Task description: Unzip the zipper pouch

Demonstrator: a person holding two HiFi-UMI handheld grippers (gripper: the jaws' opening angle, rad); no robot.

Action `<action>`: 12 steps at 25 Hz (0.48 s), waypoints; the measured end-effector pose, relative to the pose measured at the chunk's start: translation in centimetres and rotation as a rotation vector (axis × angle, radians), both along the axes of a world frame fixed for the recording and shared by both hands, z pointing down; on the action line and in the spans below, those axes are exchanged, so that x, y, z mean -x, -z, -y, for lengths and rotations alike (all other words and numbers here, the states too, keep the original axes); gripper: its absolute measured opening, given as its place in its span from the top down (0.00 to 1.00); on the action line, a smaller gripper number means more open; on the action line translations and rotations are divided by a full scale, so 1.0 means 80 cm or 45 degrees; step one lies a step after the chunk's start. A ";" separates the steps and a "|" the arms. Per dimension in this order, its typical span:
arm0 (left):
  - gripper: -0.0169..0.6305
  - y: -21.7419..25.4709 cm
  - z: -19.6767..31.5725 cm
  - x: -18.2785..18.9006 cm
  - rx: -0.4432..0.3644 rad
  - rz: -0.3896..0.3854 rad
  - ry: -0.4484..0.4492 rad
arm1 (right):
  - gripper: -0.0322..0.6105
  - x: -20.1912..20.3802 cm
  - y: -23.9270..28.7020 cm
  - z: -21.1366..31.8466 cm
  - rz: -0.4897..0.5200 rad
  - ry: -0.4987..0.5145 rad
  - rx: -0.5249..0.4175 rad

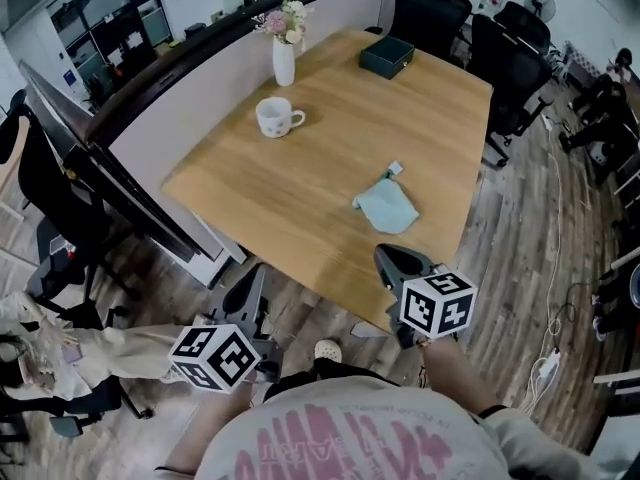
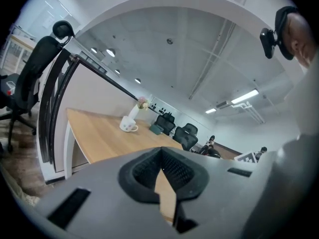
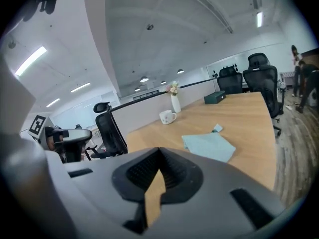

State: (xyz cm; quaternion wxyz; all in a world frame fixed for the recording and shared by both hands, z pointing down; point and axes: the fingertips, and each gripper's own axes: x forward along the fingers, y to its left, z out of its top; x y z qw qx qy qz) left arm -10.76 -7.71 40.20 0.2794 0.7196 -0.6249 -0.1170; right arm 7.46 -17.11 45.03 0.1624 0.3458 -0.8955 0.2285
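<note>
Pale-blue fabric zipper pouch (image 1: 387,208) is shown lying flat on the light wooden tabletop (image 1: 330,158), towards its near right part, with a small pale tab (image 1: 395,168) at the pouch's far end. No gripper is in contact with the pouch. The right gripper (image 3: 158,167) is held at the near edge of the table, just short of the pouch and pointed towards it; its two dark ribbed jaws are closed together with nothing between them. The left gripper (image 2: 161,169) is held off the table, beyond its near left corner and above the floor, well apart from the pouch; its jaws are likewise pressed together and nothing is gripped. A cube with square black-and-white markers (image 1: 215,356) is carried on each gripper. Further back on the table, a white ceramic mug (image 1: 277,117) is seen near a slim white vase of pink flowers (image 1: 284,60), and a dark green rectangular box (image 1: 387,56) is placed near the far edge. Black office chairs (image 1: 430,8) are ranged beyond the table's far side.
</note>
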 end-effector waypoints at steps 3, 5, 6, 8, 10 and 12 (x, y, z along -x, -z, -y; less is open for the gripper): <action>0.97 -0.004 0.022 0.010 -0.003 -0.001 0.053 | 0.95 0.010 -0.005 0.036 -0.033 0.050 -0.021; 0.97 -0.007 0.031 0.016 0.000 0.001 0.084 | 0.90 0.019 -0.011 0.061 -0.061 0.070 -0.037; 0.97 -0.010 0.033 0.019 0.005 0.003 0.098 | 0.85 0.023 -0.014 0.073 -0.076 0.070 -0.041; 0.97 -0.015 0.033 0.024 0.017 0.007 0.128 | 0.70 0.030 -0.024 0.097 -0.110 0.040 -0.047; 0.97 -0.022 0.031 0.034 0.033 0.014 0.163 | 0.51 0.038 -0.036 0.119 -0.147 -0.023 -0.049; 0.97 -0.030 0.028 0.045 0.057 0.014 0.198 | 0.44 0.049 -0.054 0.137 -0.189 -0.078 -0.037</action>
